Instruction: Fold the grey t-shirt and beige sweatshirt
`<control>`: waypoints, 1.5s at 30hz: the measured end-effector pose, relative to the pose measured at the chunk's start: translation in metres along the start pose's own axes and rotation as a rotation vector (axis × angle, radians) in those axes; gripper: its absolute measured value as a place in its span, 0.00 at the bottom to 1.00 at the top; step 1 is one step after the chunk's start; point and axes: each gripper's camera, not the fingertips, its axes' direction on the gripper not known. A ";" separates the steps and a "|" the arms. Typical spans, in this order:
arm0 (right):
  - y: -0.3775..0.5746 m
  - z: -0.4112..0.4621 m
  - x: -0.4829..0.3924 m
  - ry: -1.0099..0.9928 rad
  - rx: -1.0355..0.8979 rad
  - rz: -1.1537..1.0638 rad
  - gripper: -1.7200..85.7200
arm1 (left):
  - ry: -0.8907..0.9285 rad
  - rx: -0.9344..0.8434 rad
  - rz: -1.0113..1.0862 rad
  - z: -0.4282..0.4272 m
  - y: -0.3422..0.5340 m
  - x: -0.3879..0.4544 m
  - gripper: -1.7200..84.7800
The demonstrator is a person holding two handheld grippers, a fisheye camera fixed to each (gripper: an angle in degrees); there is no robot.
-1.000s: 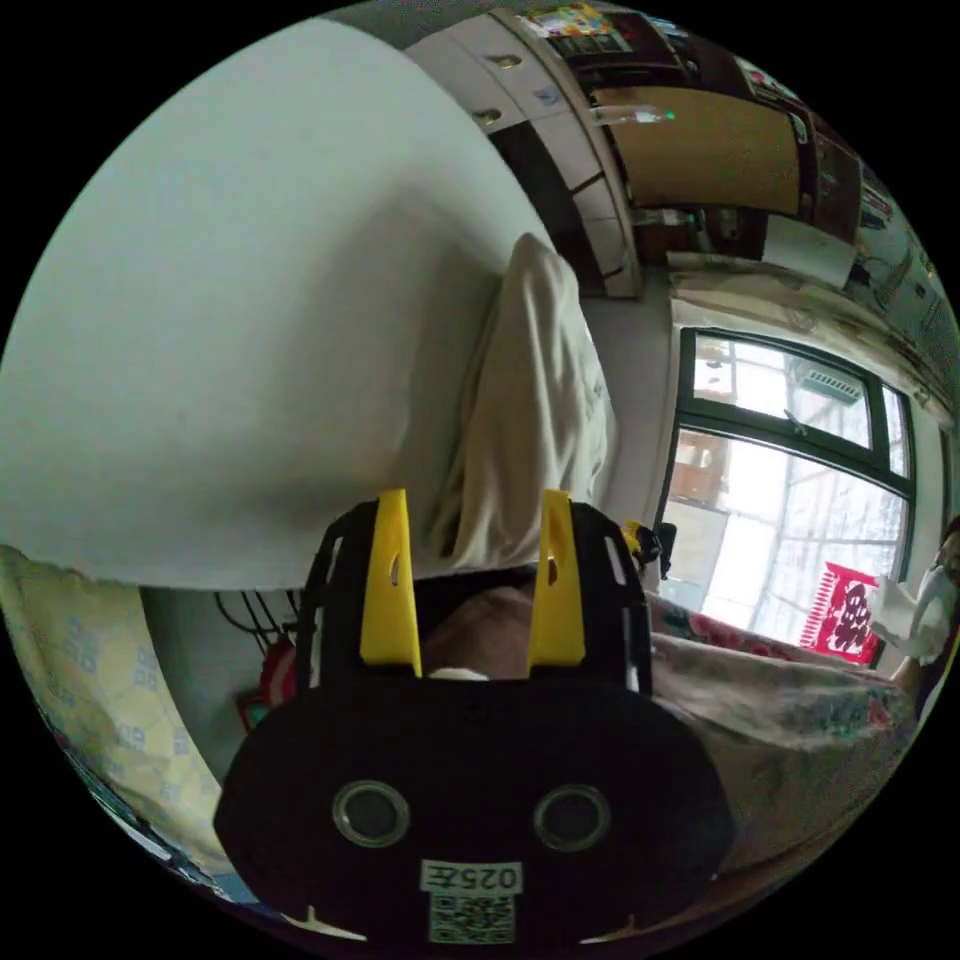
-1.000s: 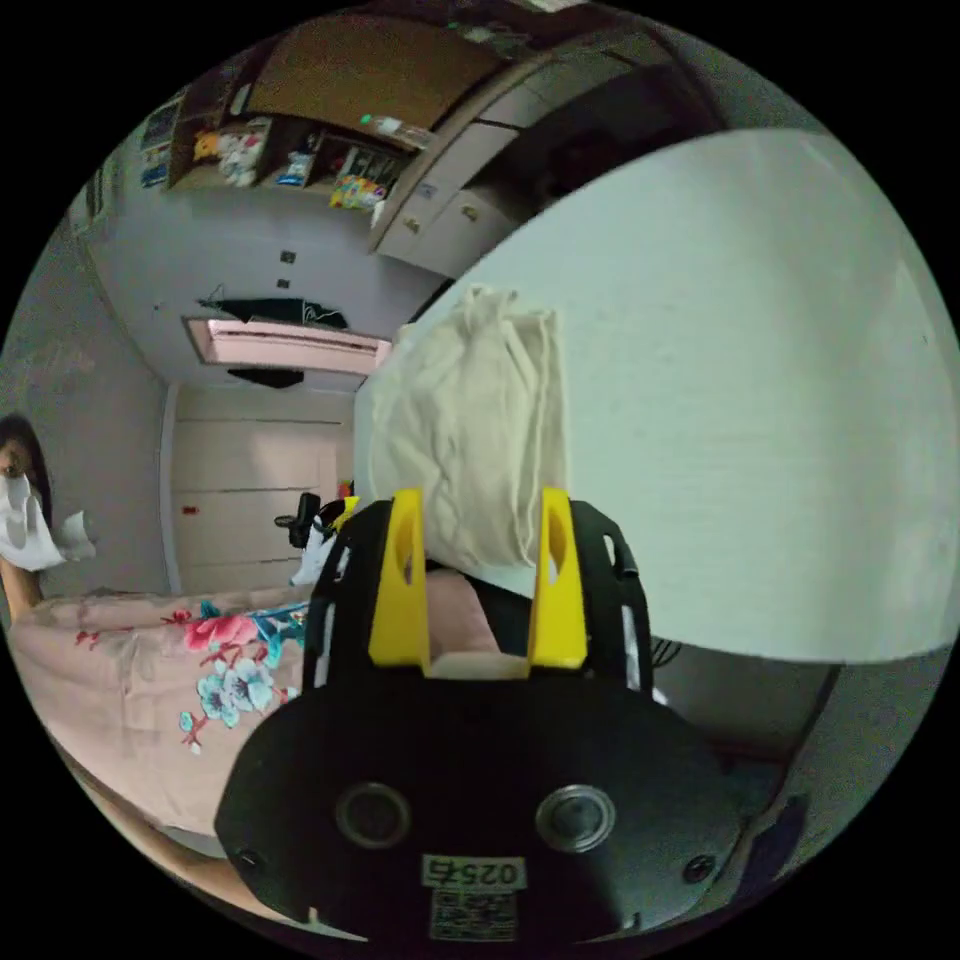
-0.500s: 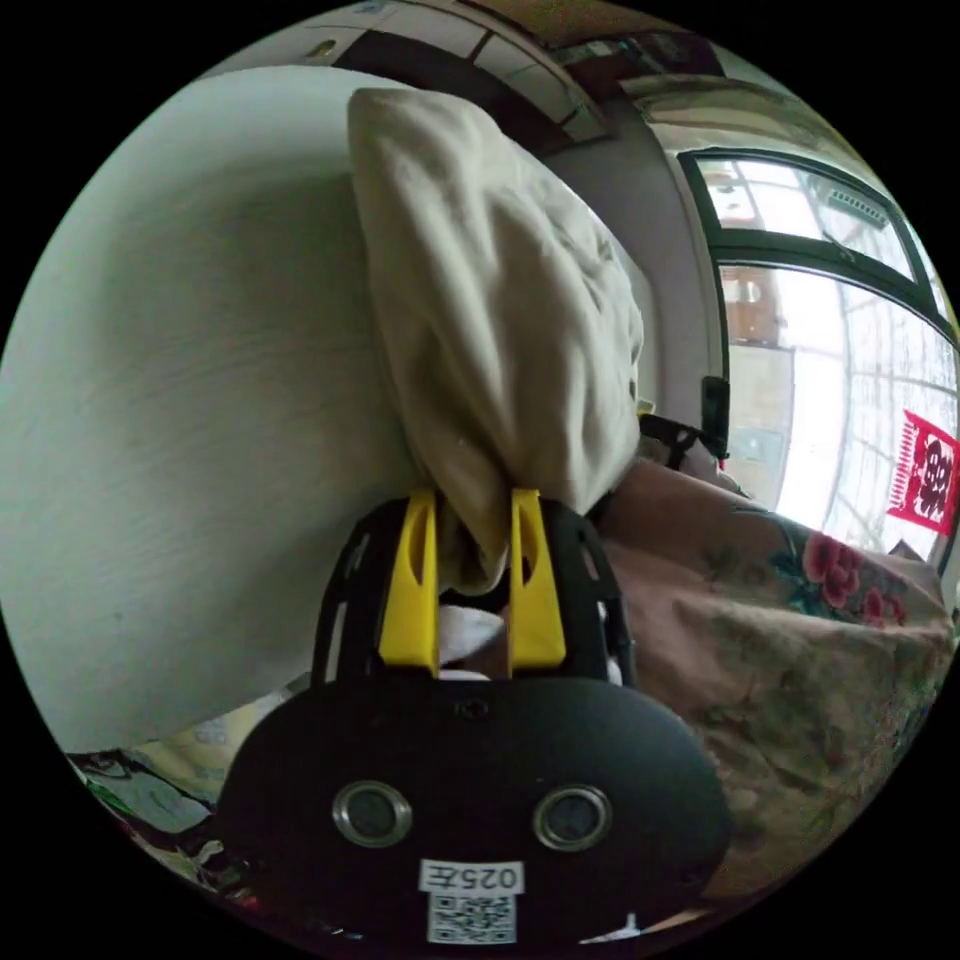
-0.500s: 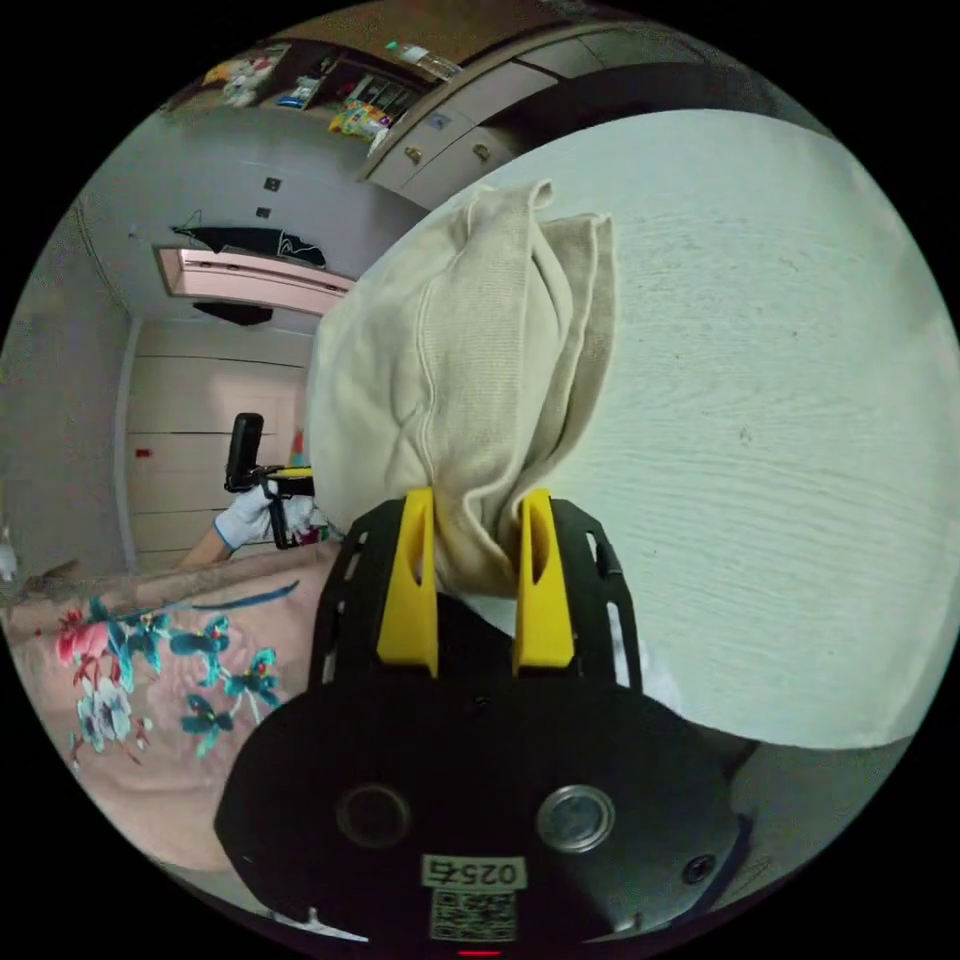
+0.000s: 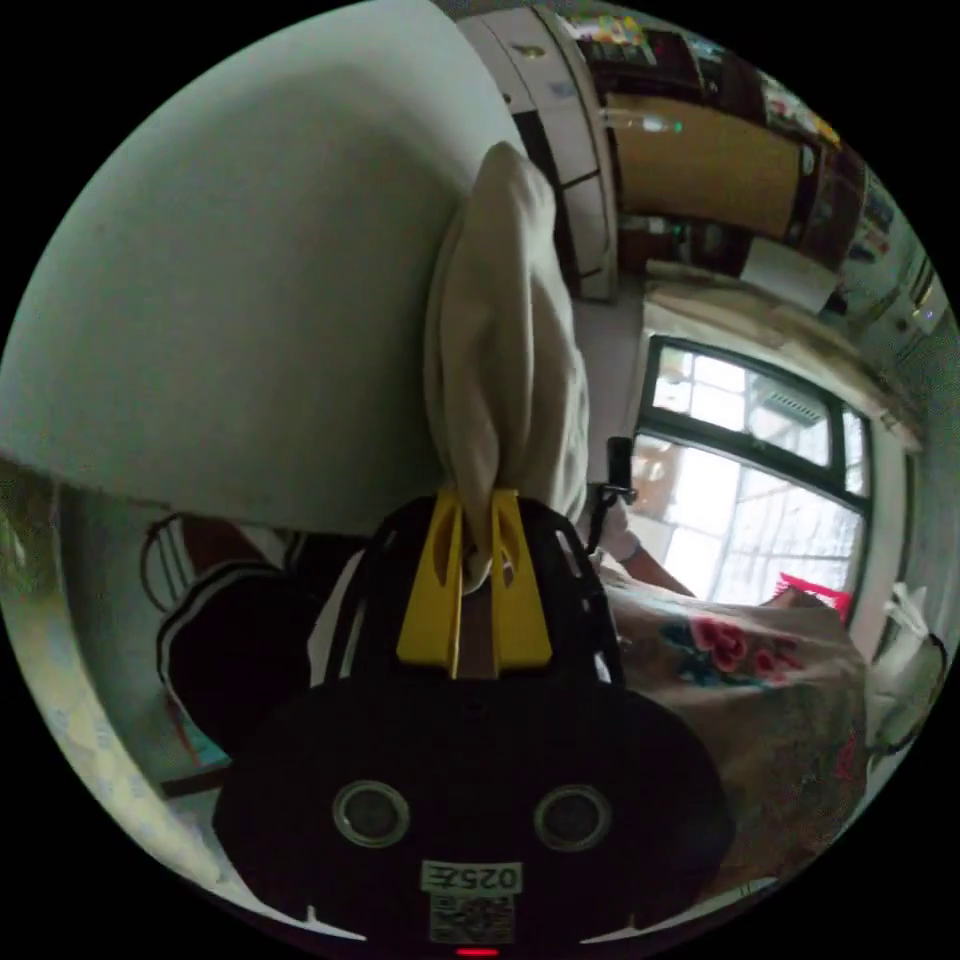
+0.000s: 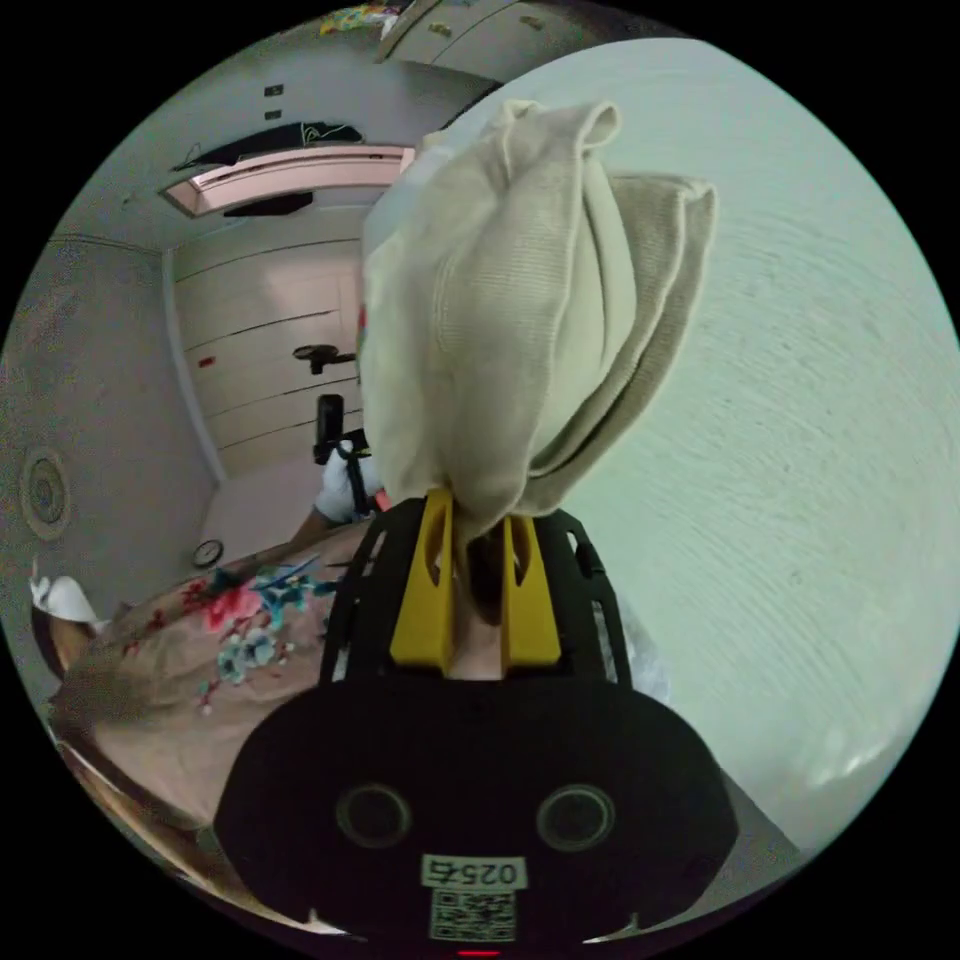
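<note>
The beige sweatshirt (image 5: 505, 350) rises in a bunched fold from my left gripper (image 5: 477, 510), whose yellow jaws are shut on its edge beside the white table (image 5: 220, 280). In the right gripper view the same beige sweatshirt (image 6: 510, 290) stands up thick and folded, ribbed hem on top, and my right gripper (image 6: 472, 510) is shut on its lower end over the white table (image 6: 800, 400). The other gripper (image 6: 335, 440) shows small at the left of the cloth, in a white-gloved hand. The other gripper (image 5: 618, 470) also shows past the cloth in the left gripper view.
A bed with a pink floral cover (image 5: 760, 680) lies under a bright window (image 5: 750, 460). The same floral cover (image 6: 220, 640) sits lower left in the right gripper view. Cabinets (image 5: 570, 120) stand behind the table. A person's dark clothing with white stripes (image 5: 230, 640) is below the table edge.
Both grippers went from open and short of the sweatshirt to shut on its edge. The cloth now stands up from the table between them; both views have swung.
</note>
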 end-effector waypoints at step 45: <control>-0.567 0.448 -0.298 0.050 -0.792 -0.778 0.10 | -0.880 1.054 -0.852 -0.343 0.166 0.199 0.02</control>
